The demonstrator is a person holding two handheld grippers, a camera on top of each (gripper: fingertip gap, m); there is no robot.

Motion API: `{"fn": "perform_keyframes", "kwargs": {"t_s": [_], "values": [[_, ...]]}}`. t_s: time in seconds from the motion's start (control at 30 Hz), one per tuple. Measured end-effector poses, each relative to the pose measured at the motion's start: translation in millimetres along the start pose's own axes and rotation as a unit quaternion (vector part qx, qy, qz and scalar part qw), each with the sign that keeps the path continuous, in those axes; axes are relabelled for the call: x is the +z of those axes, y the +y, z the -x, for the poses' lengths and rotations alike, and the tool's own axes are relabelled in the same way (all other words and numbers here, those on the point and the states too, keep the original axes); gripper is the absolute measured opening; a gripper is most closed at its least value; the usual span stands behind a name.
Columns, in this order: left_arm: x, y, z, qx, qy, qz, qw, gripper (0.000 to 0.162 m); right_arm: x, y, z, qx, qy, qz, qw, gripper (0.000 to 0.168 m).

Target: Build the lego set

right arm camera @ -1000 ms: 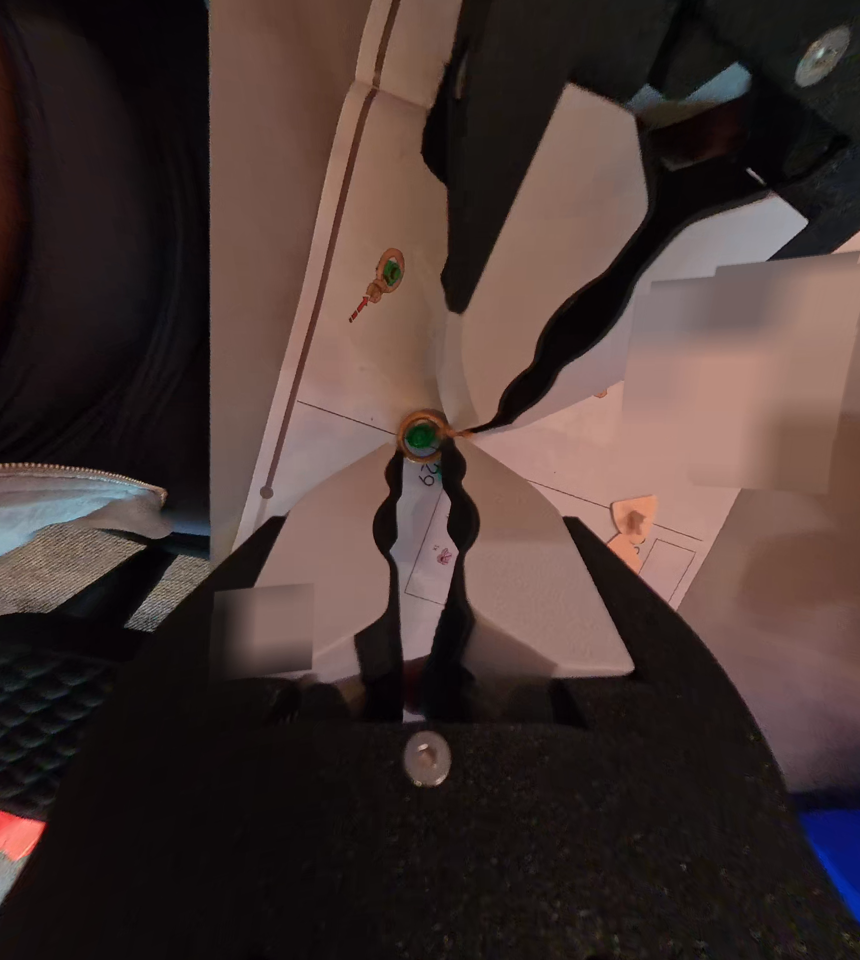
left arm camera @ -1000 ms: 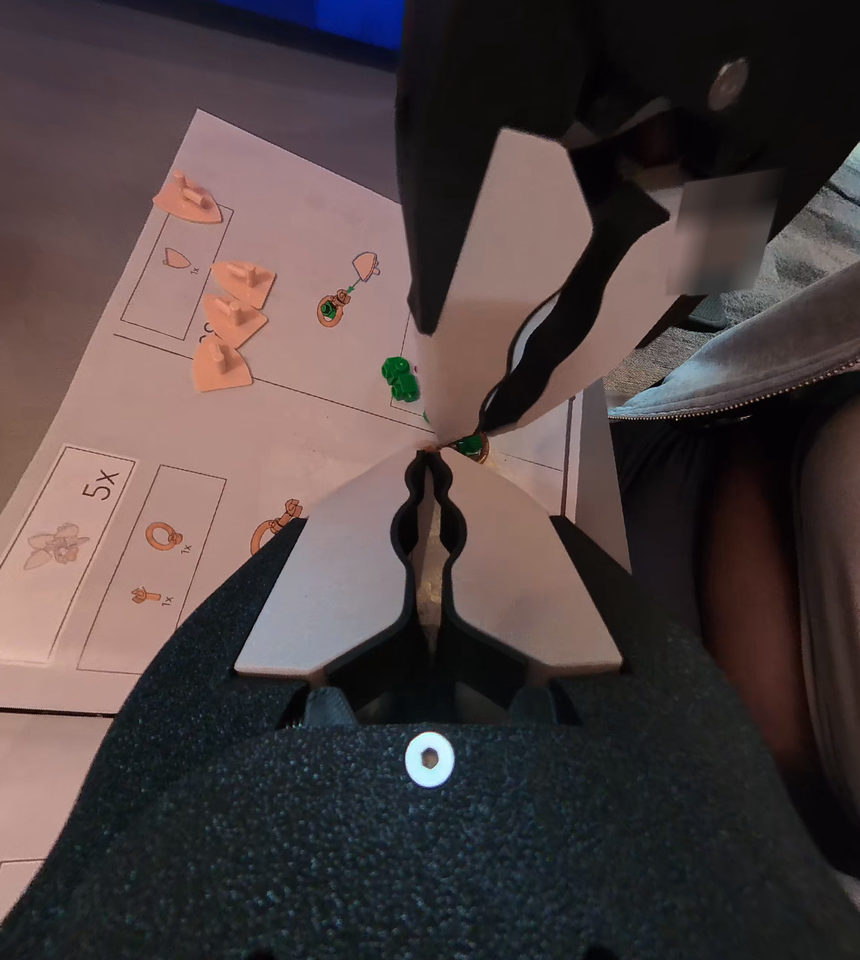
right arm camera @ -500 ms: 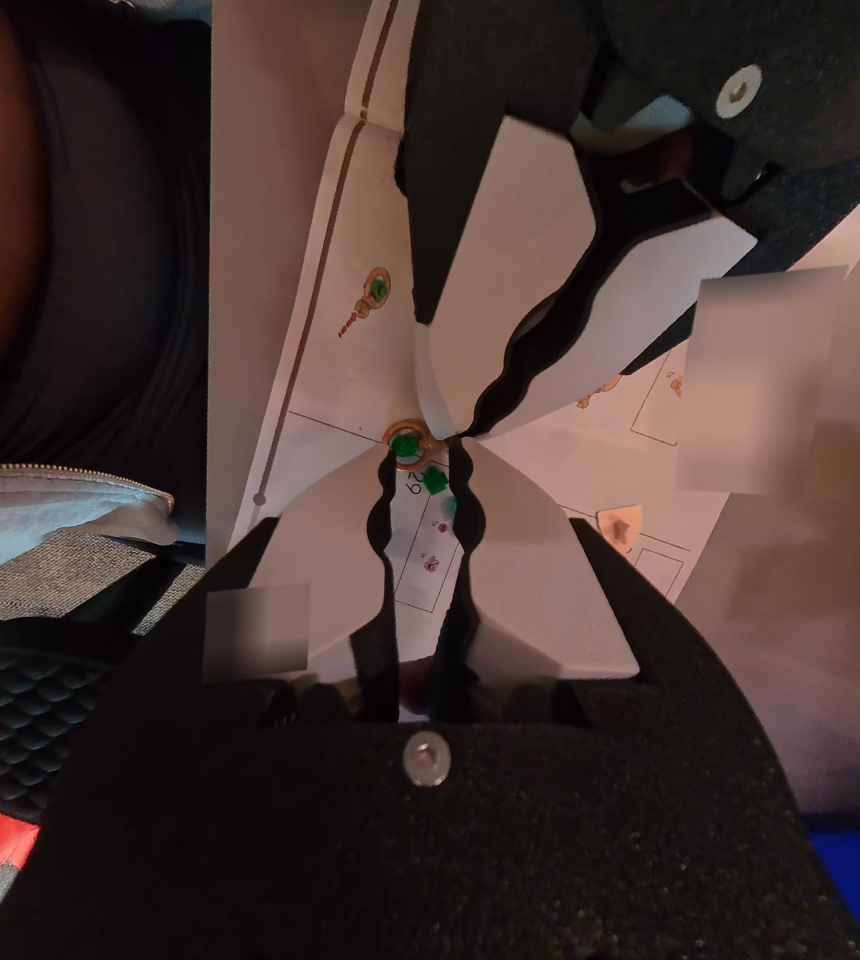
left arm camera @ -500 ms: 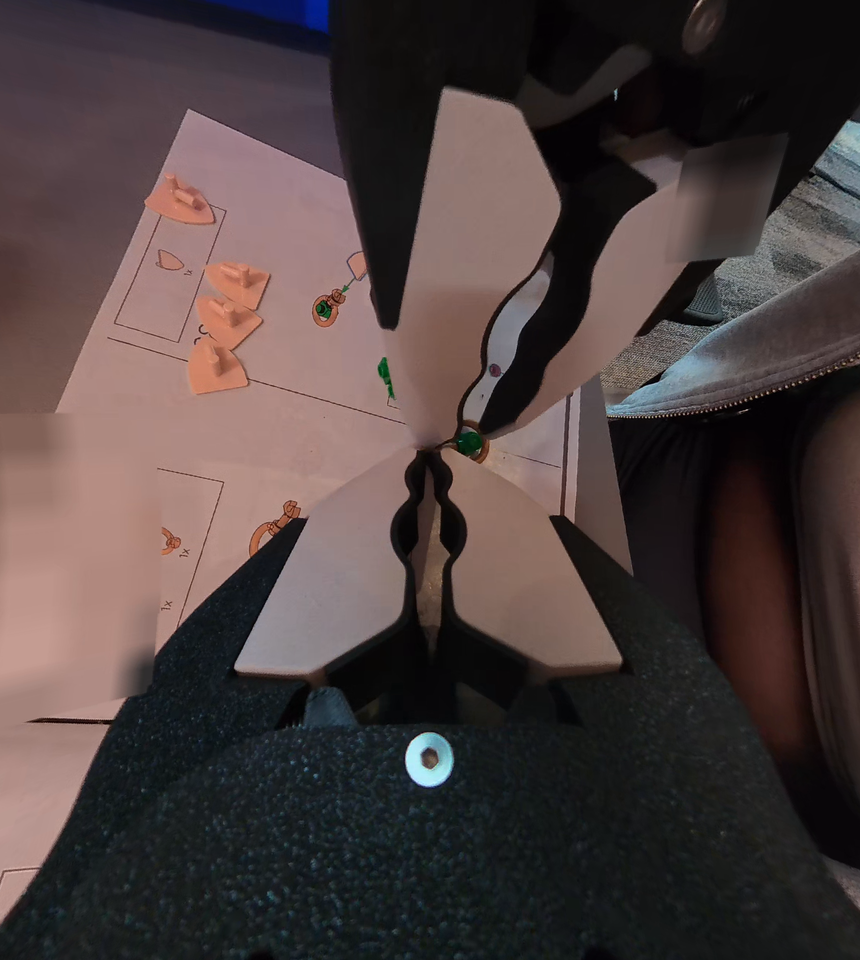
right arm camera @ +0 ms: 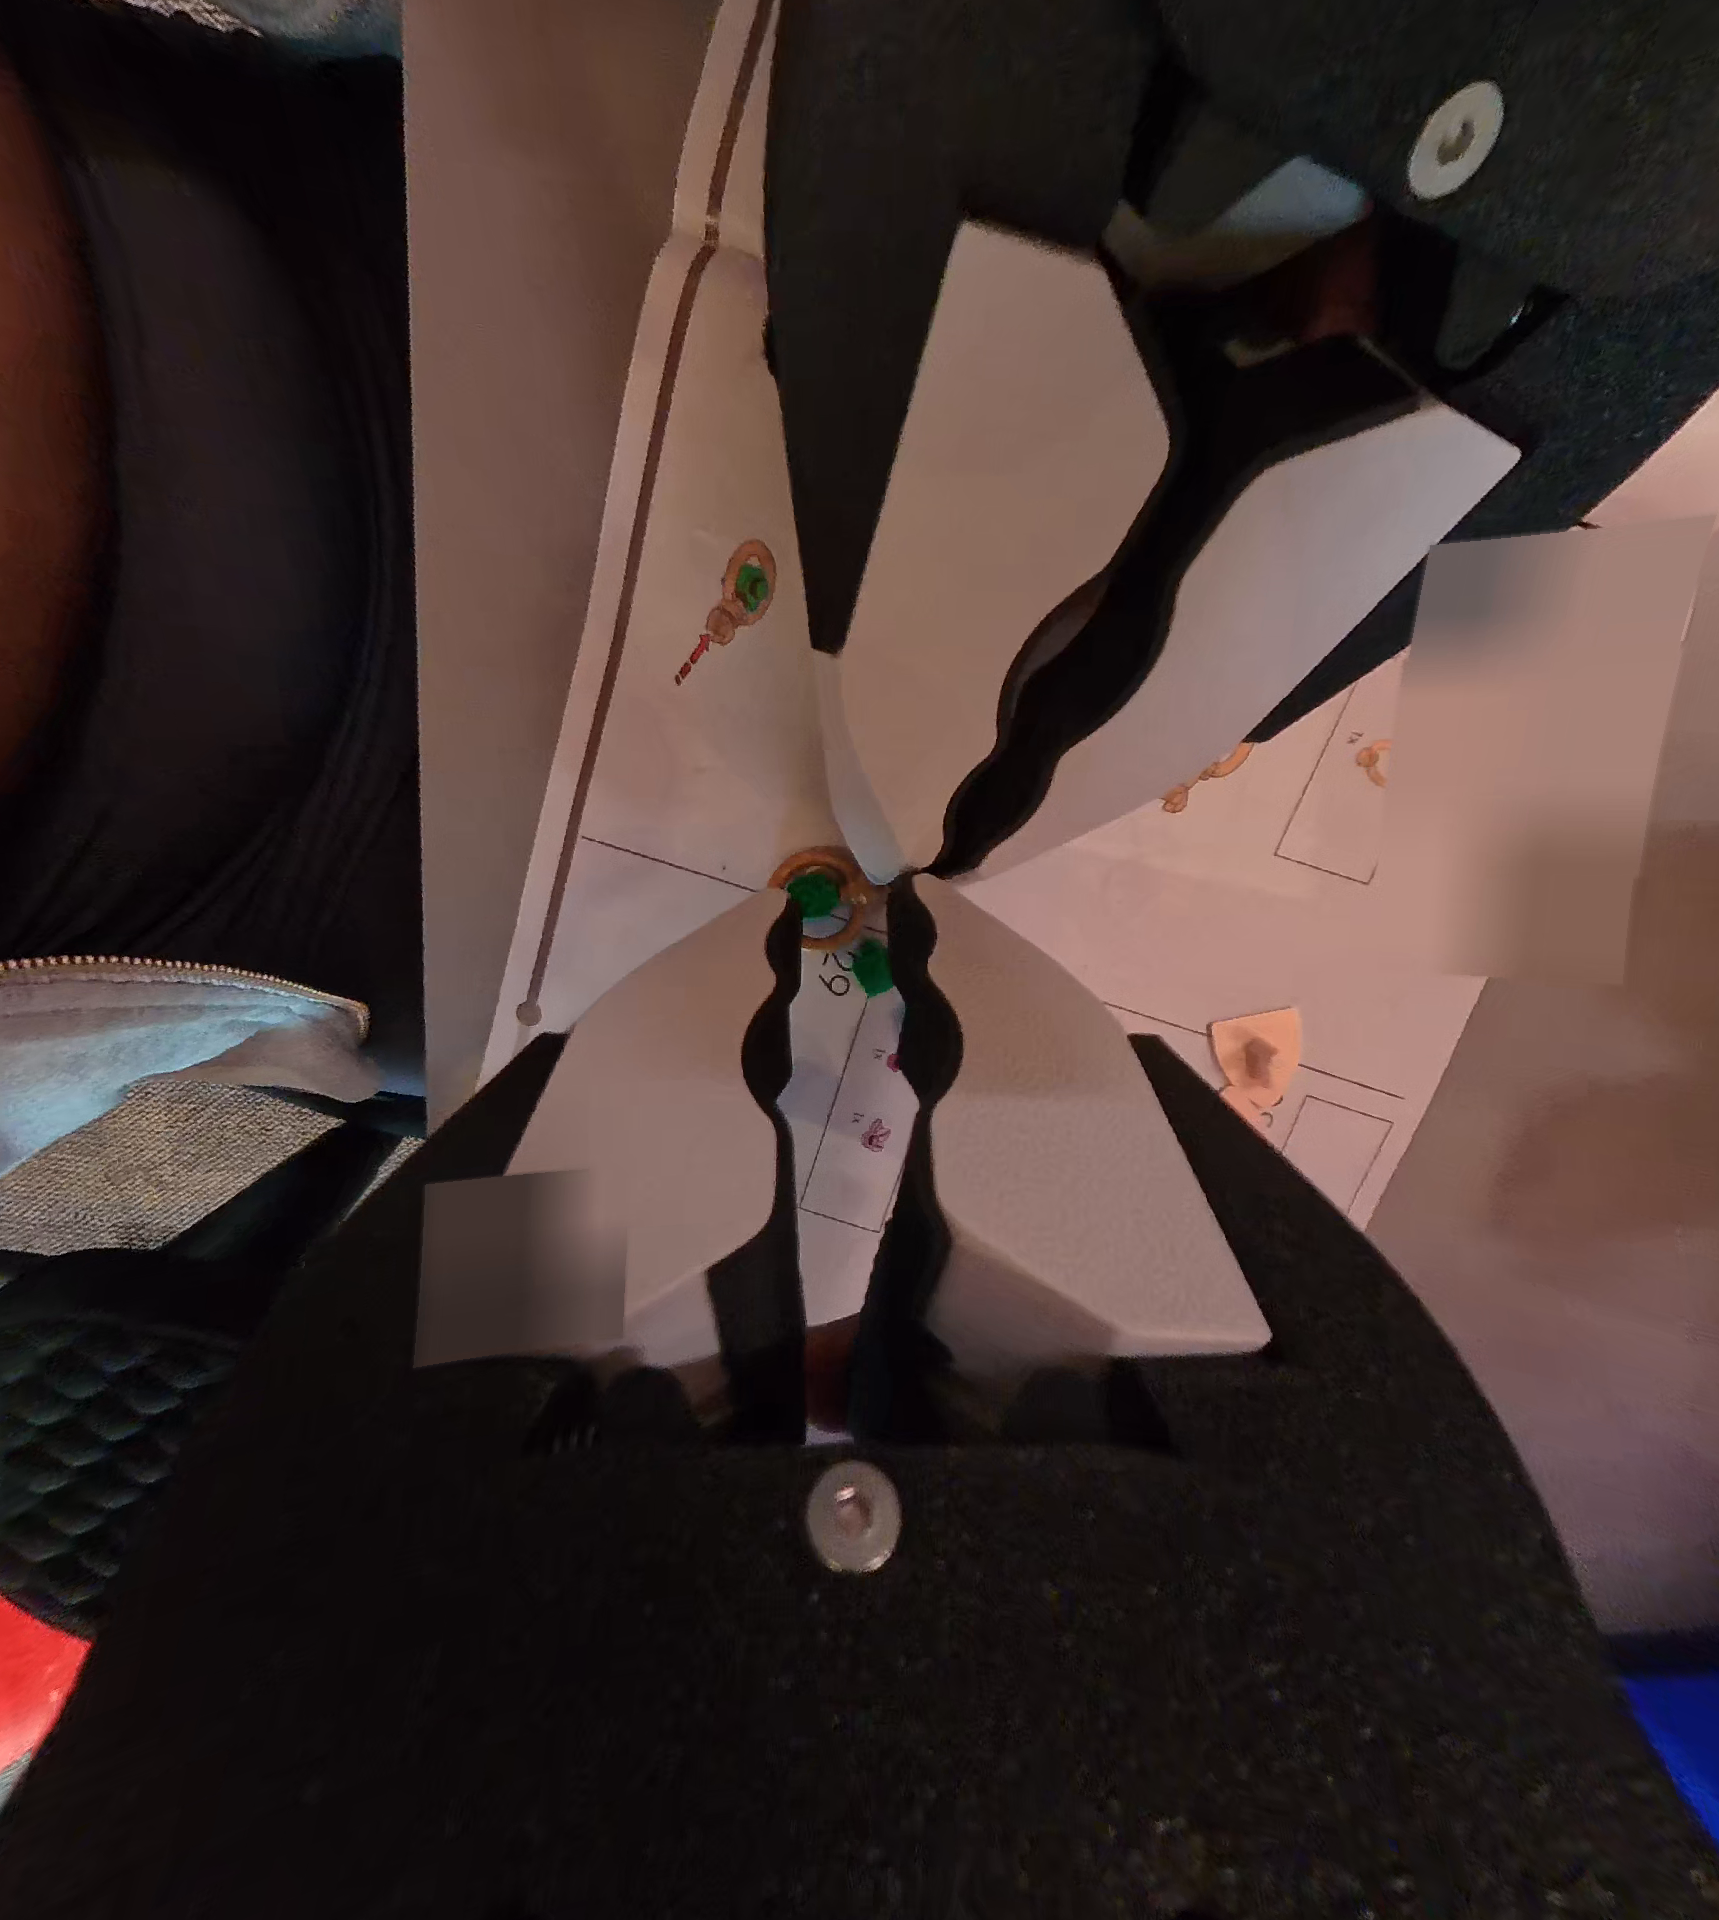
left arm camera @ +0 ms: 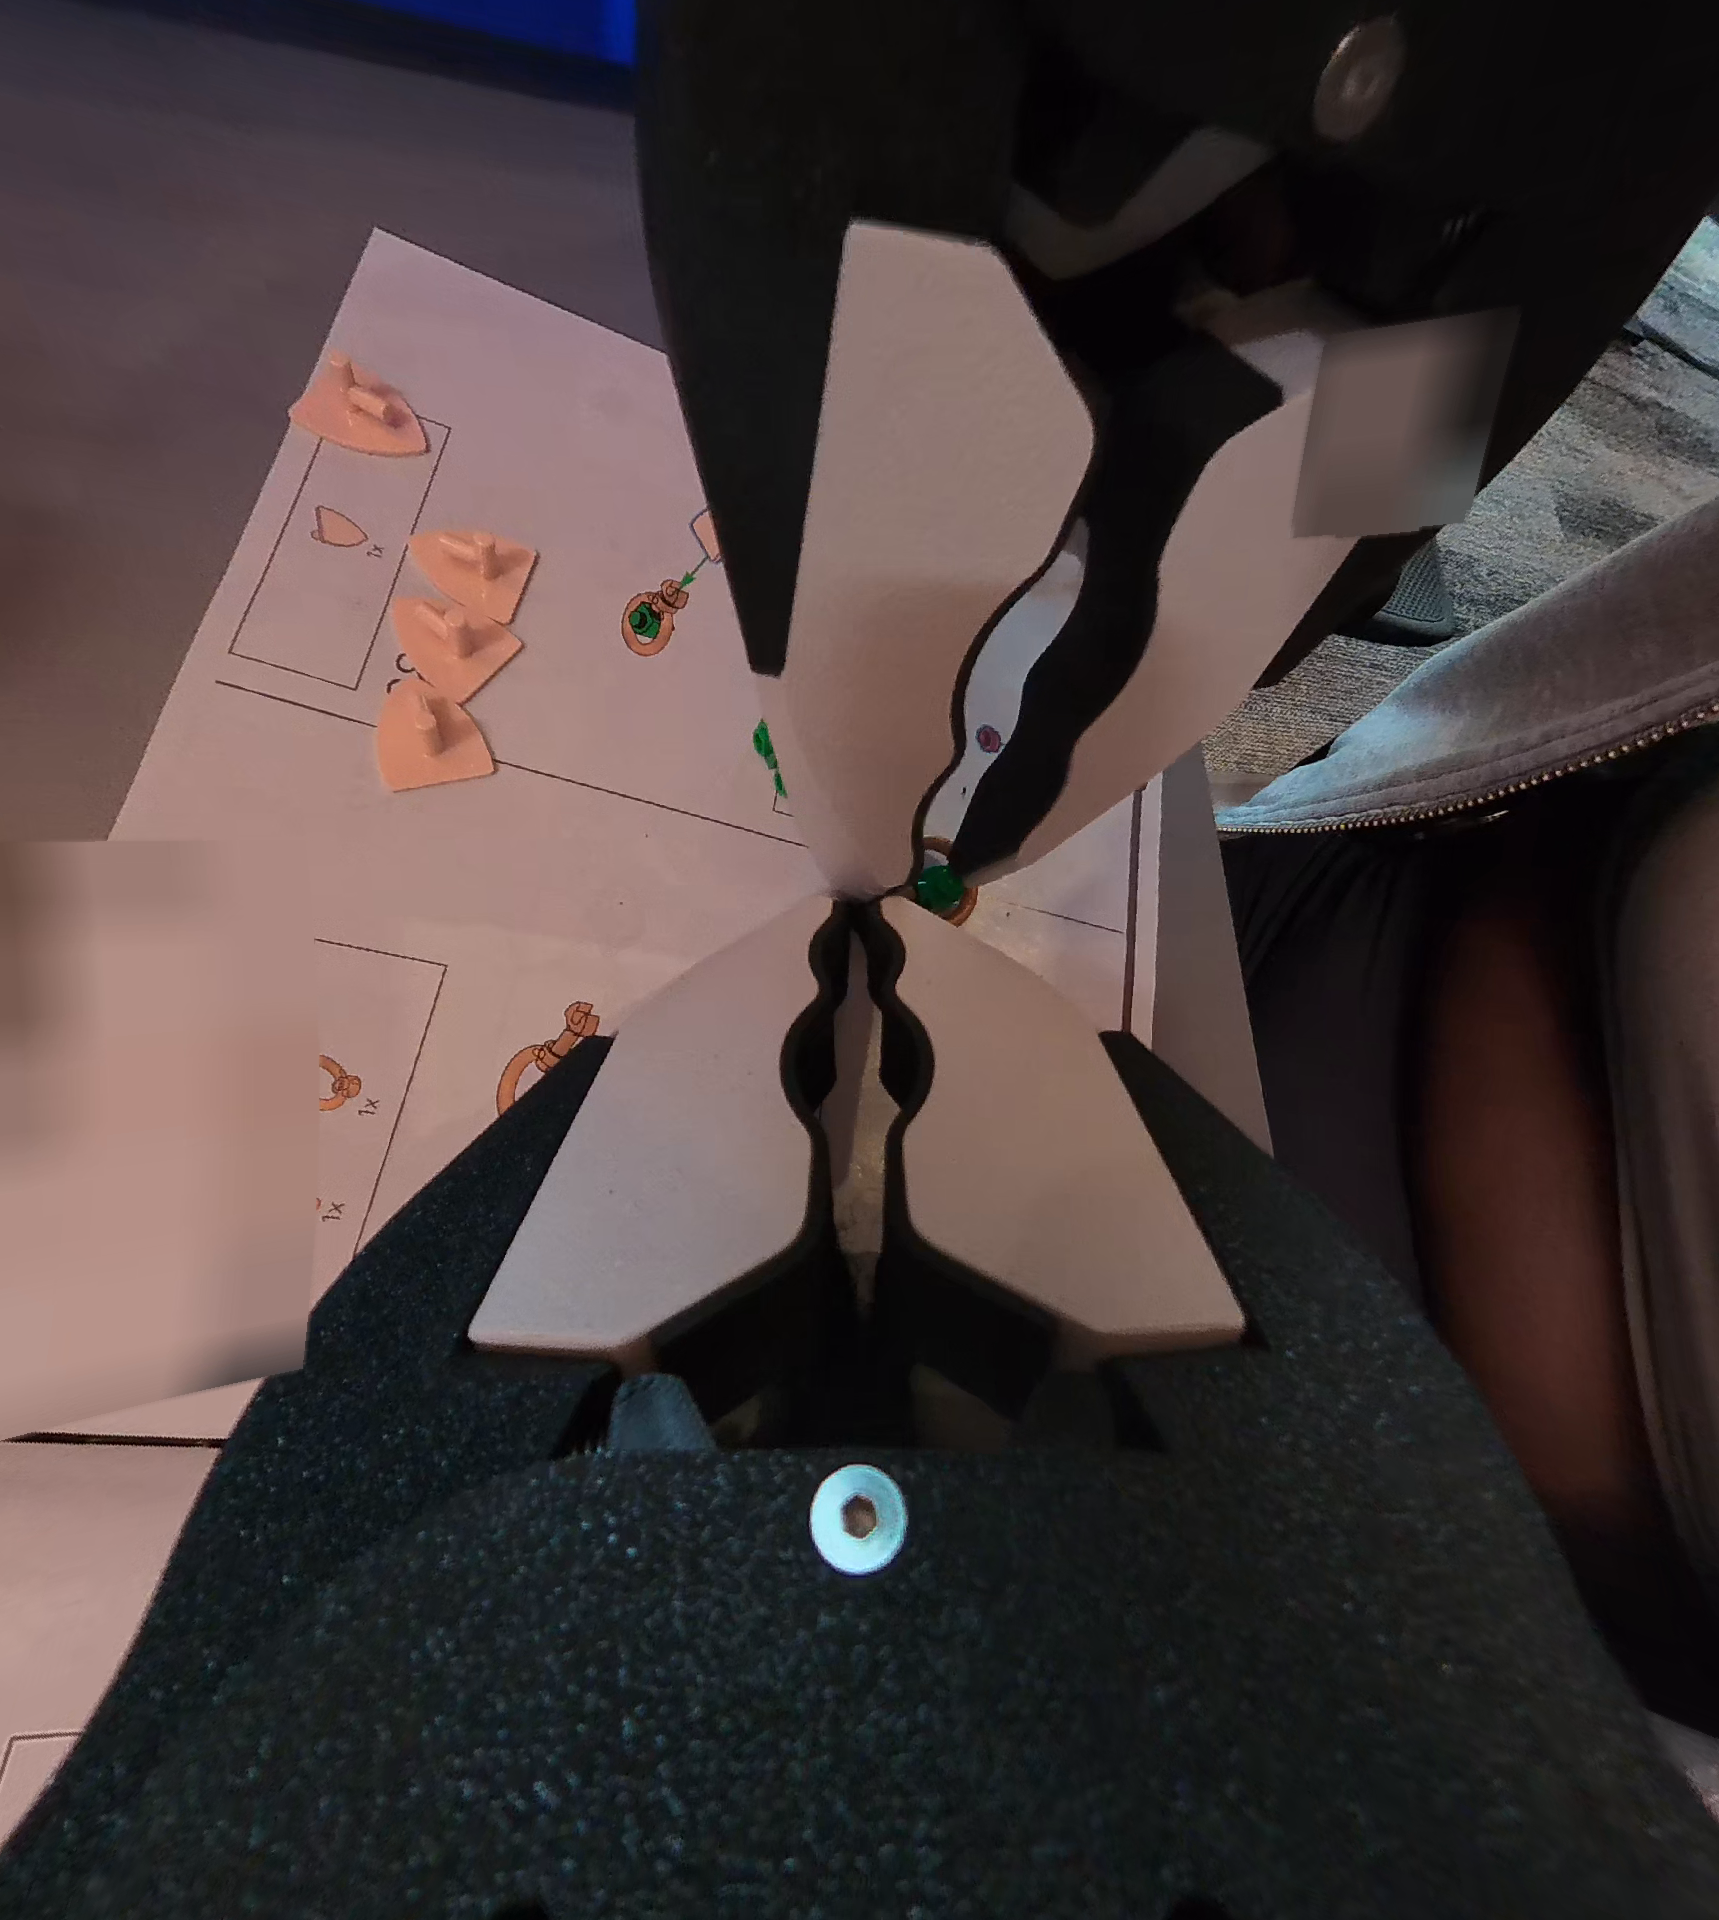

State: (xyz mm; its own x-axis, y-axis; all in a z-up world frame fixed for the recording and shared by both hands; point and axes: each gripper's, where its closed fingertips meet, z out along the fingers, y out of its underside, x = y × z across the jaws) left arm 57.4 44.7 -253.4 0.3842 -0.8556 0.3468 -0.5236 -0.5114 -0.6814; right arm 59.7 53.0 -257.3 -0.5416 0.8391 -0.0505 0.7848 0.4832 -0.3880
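A small tan ring point(right arm camera: 827, 902) with a green stud point(right arm camera: 813, 891) seated in it hangs above the instruction sheet point(left arm camera: 564, 831), at the spot where the two grippers meet tip to tip. In the right wrist view the ring sits across the tips of the right gripper point(right arm camera: 842, 914), whose jaws stand a little apart with the ring spanning the gap between them; the ring appears clamped there, though the contact on the far side is hard to make out. The left gripper point(left arm camera: 860, 909) comes at the ring from the opposite side, its jaws drawn nearly together with only a thin slit showing, and its tip touches the ring's edge (whether it pinches anything cannot be told). In the left wrist view the ring point(left arm camera: 950, 902) and green stud point(left arm camera: 938, 886) peek out just beside that tip.

Just below the ring in the right wrist view, seen through the gap in the jaws, a second green piece point(right arm camera: 873, 977) lies on the sheet. Farther from the ring, four peach petal-shaped pieces point(left arm camera: 439, 644) lie on the sheet with their pegs up, three clustered and one apart beside a printed box. The sheet rests on a brownish tabletop point(left arm camera: 86, 312). On the other side of the ring are a person's grey zipped sleeve point(left arm camera: 1520, 717) and dark clothing.
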Motion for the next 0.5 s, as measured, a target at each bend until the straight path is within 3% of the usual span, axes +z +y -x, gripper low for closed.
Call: {"fn": "perform_keyframes", "kwargs": {"t_s": [0.33,0.37,0.5], "values": [[-0.6,1.0,-0.2,0.011,0.021,0.006,1.000,0.004,0.5,0.8,2.4,-0.043,-0.030,0.009,0.999,0.013],[-0.1,1.0,0.0,0.009,0.026,0.007,1.000,0.003,1.4,2.7,-0.3,-0.049,-0.022,0.016,0.998,0.000],[-1.1,0.4,-0.4,0.001,0.036,0.008,0.999,0.002,3.0,4.5,-5.5,-0.065,-0.002,0.028,0.997,0.000]]}}
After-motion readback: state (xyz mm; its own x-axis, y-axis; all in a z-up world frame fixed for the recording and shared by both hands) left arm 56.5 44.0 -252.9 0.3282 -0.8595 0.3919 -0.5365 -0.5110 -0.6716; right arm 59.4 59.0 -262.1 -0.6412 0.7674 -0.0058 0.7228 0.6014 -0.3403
